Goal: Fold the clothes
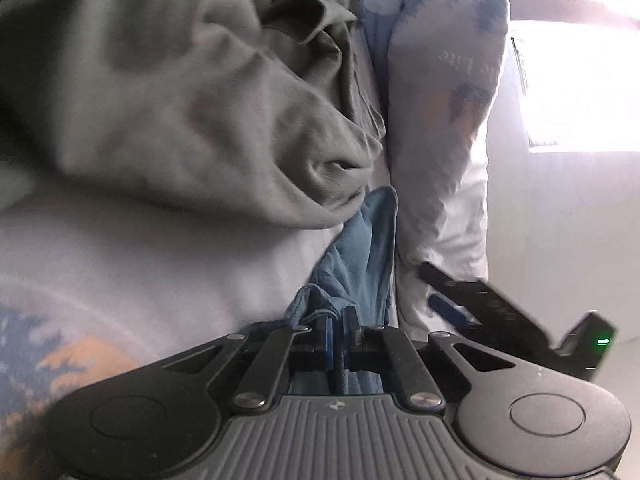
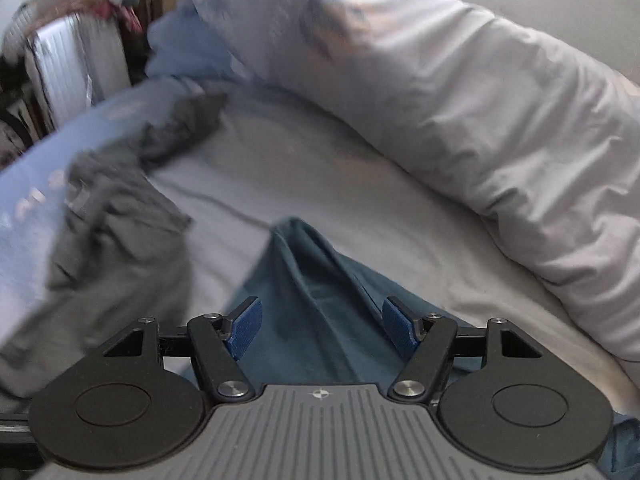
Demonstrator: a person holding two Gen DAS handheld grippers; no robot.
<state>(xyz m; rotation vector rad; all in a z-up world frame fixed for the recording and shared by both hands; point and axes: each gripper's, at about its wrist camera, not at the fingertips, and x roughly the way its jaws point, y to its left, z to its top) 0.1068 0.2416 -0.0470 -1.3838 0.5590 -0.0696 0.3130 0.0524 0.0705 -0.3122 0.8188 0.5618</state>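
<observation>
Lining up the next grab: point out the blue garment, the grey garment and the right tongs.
blue garment (image 2: 316,300): right wrist view, raised middle fold.
grey garment (image 1: 168,120): left wrist view, crumpled bulk.
right tongs (image 2: 322,324): right wrist view, gap between pads.

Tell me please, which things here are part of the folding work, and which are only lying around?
Part of the job:
- blue garment, pinched by the shut left gripper
- right gripper, open over the same garment
- grey garment, crumpled on the bed, probably waiting its turn

Only lying around:
- white duvet
- bed sheet
- radiator
</observation>
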